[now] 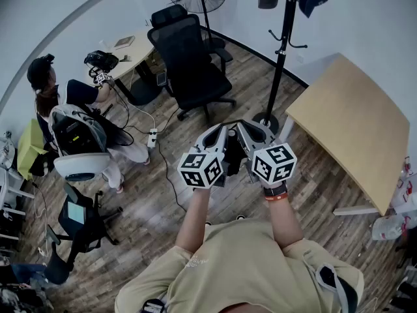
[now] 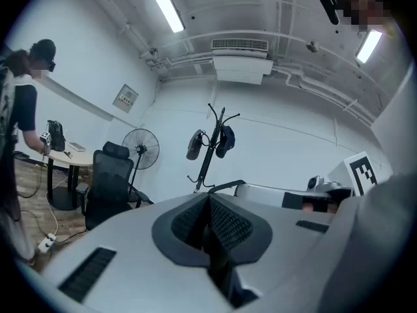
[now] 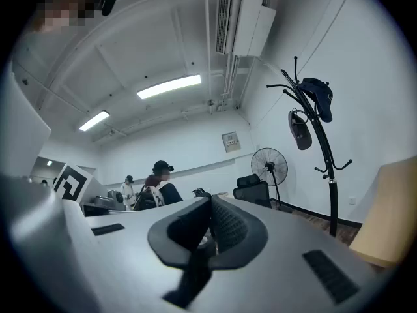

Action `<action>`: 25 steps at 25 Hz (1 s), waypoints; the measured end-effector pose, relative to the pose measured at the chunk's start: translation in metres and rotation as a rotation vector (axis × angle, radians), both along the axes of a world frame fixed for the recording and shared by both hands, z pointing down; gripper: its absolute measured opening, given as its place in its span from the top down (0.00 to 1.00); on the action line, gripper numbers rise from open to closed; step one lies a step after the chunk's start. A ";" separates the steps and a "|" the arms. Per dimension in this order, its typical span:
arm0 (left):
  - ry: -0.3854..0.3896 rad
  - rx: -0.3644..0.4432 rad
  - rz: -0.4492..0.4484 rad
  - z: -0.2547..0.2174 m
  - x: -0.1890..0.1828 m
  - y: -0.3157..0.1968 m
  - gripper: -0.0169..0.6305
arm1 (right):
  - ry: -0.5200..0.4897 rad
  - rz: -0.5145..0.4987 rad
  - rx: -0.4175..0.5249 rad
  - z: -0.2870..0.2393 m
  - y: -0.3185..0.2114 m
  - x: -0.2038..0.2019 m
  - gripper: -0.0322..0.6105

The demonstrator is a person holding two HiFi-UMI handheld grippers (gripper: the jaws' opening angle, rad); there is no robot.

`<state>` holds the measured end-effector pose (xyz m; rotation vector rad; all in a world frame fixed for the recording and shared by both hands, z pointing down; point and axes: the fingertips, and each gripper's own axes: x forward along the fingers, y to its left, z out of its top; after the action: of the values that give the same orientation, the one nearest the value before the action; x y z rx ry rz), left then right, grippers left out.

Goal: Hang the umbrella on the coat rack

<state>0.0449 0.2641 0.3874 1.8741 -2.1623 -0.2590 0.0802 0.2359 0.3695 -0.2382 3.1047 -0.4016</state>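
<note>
Head view: noted left gripper (image 1: 220, 132) and right gripper (image 1: 251, 129) closed, coat rack (image 1: 281, 57) upright ahead, nearer the right; umbrella unseen.

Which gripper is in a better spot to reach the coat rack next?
Right, probably: the right gripper sits nearer the coat rack, close to its base; the left gripper, beside it, is slightly farther.
</note>
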 end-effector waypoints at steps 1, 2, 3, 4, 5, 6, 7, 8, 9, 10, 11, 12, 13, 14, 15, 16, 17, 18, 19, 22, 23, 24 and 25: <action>0.001 0.003 0.002 0.000 0.001 -0.002 0.94 | -0.001 0.000 -0.002 0.000 -0.002 0.001 0.92; 0.003 0.007 0.002 0.000 0.003 -0.003 0.94 | -0.003 0.001 -0.004 0.001 -0.004 0.001 0.92; 0.005 0.011 0.002 0.000 0.004 -0.005 0.94 | -0.005 0.003 -0.007 0.001 -0.006 0.002 0.92; 0.008 0.014 0.000 0.000 0.005 -0.006 0.94 | -0.007 0.004 -0.010 0.002 -0.007 0.003 0.92; 0.010 0.016 -0.003 0.001 0.007 -0.008 0.94 | -0.010 0.004 -0.013 0.003 -0.009 0.004 0.92; 0.010 0.016 -0.008 0.002 0.008 -0.009 0.94 | -0.011 0.002 -0.015 0.004 -0.009 0.005 0.92; 0.010 0.014 -0.015 0.003 0.009 -0.010 0.94 | -0.013 -0.001 -0.017 0.005 -0.010 0.006 0.92; 0.009 0.011 -0.021 0.004 0.010 -0.011 0.94 | -0.014 -0.005 -0.021 0.006 -0.011 0.007 0.92; 0.010 0.008 -0.027 0.006 0.010 -0.011 0.94 | -0.016 -0.009 -0.027 0.007 -0.012 0.007 0.92; 0.013 0.007 -0.032 0.007 0.010 -0.012 0.94 | -0.018 -0.013 -0.035 0.008 -0.014 0.008 0.92; 0.017 0.006 -0.035 0.008 0.009 -0.013 0.94 | -0.023 -0.018 -0.044 0.010 -0.014 0.007 0.92; 0.021 0.006 -0.038 0.009 0.008 -0.013 0.94 | -0.029 -0.023 -0.053 0.011 -0.015 0.006 0.92; 0.027 0.007 -0.042 0.009 0.005 -0.015 0.94 | -0.033 -0.028 -0.061 0.013 -0.015 0.004 0.92; 0.032 0.007 -0.047 0.009 0.000 -0.016 0.94 | -0.035 -0.033 -0.067 0.014 -0.016 0.001 0.92; 0.037 0.004 -0.049 0.009 -0.005 -0.019 0.94 | -0.035 -0.035 -0.072 0.015 -0.018 -0.003 0.92; 0.040 0.000 -0.047 0.009 -0.010 -0.023 0.94 | -0.036 -0.035 -0.075 0.016 -0.022 -0.007 0.92; 0.040 -0.005 -0.042 0.011 -0.014 -0.028 0.94 | -0.035 -0.031 -0.080 0.017 -0.026 -0.012 0.92; 0.039 -0.009 -0.036 0.013 -0.019 -0.032 0.94 | -0.033 -0.025 -0.085 0.019 -0.031 -0.018 0.92; 0.036 -0.011 -0.031 0.016 -0.024 -0.035 0.94 | -0.029 -0.019 -0.090 0.022 -0.036 -0.025 0.92; -0.001 -0.001 -0.035 0.026 -0.047 -0.042 0.94 | -0.020 -0.012 -0.095 0.031 -0.045 -0.050 0.92; -0.016 0.003 -0.033 0.028 -0.056 -0.047 0.94 | -0.020 -0.011 -0.095 0.033 -0.049 -0.060 0.92; -0.025 0.006 -0.023 0.031 -0.065 -0.052 0.94 | -0.022 -0.011 -0.096 0.035 -0.055 -0.070 0.92; -0.029 0.006 -0.006 0.033 -0.074 -0.058 0.94 | -0.023 -0.011 -0.101 0.035 -0.061 -0.081 0.92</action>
<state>-0.0286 0.2058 0.4201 1.8860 -2.1887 -0.2421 -0.0004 0.1750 0.4050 -0.2155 3.0678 -0.5585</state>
